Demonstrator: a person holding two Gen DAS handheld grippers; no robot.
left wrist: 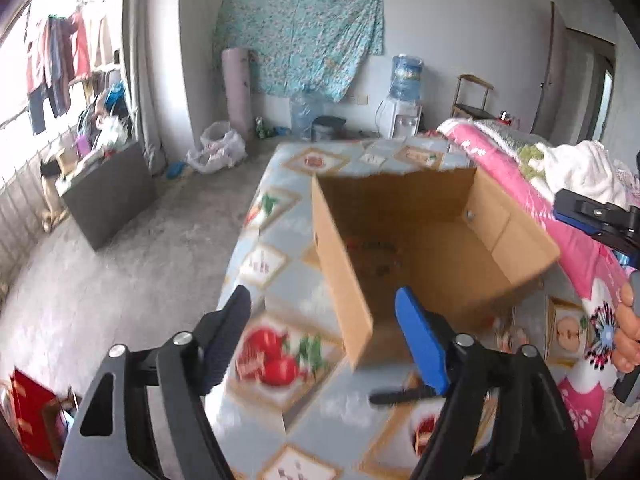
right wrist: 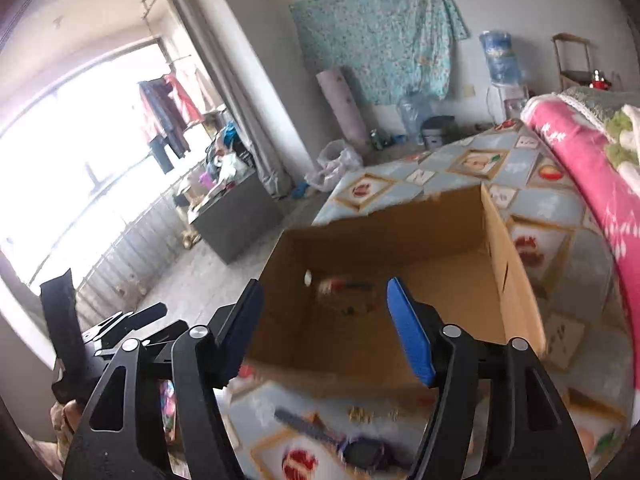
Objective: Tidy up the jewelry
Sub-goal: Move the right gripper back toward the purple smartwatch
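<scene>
The jewelry itself is hard to make out — I see small gold-coloured pieces [right wrist: 372, 414] lying on the fruit-print tablecloth [right wrist: 556, 204] just in front of the open cardboard box [right wrist: 496, 240], and a blurred cluster of small items [right wrist: 348, 288] on the box floor. What each piece is, I cannot tell through the motion blur. A dark comb-like thing [right wrist: 308, 426] and a dark watch-like object [right wrist: 364, 454] lie near the gold pieces.

My right gripper [right wrist: 324, 330] hangs over the box's near wall, jaws apart, nothing between them. My left gripper [left wrist: 324, 334] sits at the box's near corner, jaws also apart and empty, with a dark slim item [left wrist: 400, 396] on the cloth just under its blue finger.

I judge the next pick is one of the loose pieces on the cloth. To do it well I'd slow down first — both views are smeared. Then I'd bring the right gripper low, straddle one gold piece cleanly, and close gently so it doesn't skid. The left should stay clear of the box rim, since the box looks light and easily nudged.
</scene>
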